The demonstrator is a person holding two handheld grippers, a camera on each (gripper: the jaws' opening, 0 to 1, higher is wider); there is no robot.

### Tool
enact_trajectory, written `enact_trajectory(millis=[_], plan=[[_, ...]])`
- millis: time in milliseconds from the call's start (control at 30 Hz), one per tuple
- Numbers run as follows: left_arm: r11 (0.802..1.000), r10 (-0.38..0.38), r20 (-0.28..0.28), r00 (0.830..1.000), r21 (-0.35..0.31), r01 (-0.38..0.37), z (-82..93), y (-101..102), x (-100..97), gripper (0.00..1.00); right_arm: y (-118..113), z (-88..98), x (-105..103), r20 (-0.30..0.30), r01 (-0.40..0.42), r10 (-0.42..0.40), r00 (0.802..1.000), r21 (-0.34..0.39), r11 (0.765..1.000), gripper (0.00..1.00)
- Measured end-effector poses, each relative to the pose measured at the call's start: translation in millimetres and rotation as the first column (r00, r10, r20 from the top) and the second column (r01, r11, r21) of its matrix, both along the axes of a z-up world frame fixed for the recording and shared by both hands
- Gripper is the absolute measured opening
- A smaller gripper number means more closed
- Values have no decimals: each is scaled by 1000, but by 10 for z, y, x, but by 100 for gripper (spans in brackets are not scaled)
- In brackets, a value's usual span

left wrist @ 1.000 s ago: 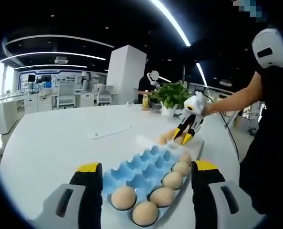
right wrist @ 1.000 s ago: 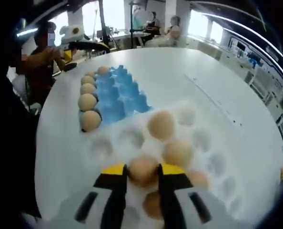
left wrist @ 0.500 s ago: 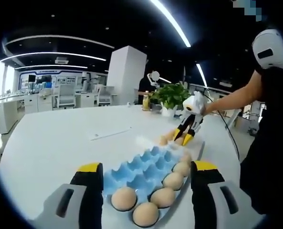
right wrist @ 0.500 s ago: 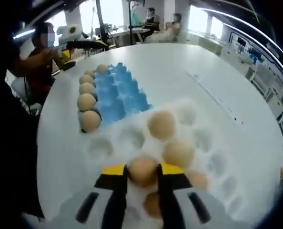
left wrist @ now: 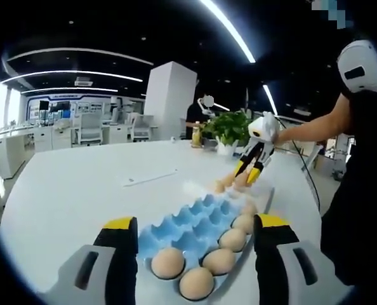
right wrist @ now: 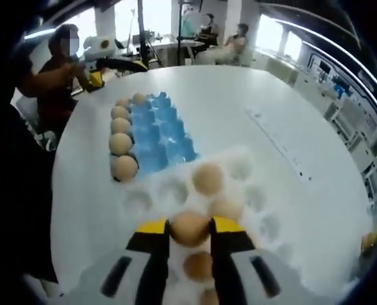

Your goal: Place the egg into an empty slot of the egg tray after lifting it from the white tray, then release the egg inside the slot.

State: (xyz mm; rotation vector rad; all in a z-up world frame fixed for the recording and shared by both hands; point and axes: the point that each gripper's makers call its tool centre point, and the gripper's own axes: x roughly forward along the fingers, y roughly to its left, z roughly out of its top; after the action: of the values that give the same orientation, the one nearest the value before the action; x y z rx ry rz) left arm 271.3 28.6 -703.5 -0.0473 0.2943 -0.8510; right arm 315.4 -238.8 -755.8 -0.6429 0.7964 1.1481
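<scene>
Egg (right wrist: 189, 229) clamped between right tool (right wrist: 189, 230) jaws, above white tray (right wrist: 252, 166), left tool (left wrist: 191, 232) wide

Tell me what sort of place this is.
Probably an open-plan office or lab: a large white table, desks and chairs in the background, long ceiling strip lights, and a potted plant.

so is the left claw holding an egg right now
No, the left claw is open over the blue egg tray, nothing between its tips; the egg is in the right claw.
</scene>
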Motion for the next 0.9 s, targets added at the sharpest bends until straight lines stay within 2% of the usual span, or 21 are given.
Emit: enact_trajectory(millis=[367,900], plan=[[1000,4,-5,1000,3,-4,-17,19,-3,76,-32,-20,-39,2,-11,11,1000,-33,999,25],[1000,0,-4,1000,5,0,-5,2,-5,75,-11,-6,-42,-1,-18,18,1000,-33,999,25]])
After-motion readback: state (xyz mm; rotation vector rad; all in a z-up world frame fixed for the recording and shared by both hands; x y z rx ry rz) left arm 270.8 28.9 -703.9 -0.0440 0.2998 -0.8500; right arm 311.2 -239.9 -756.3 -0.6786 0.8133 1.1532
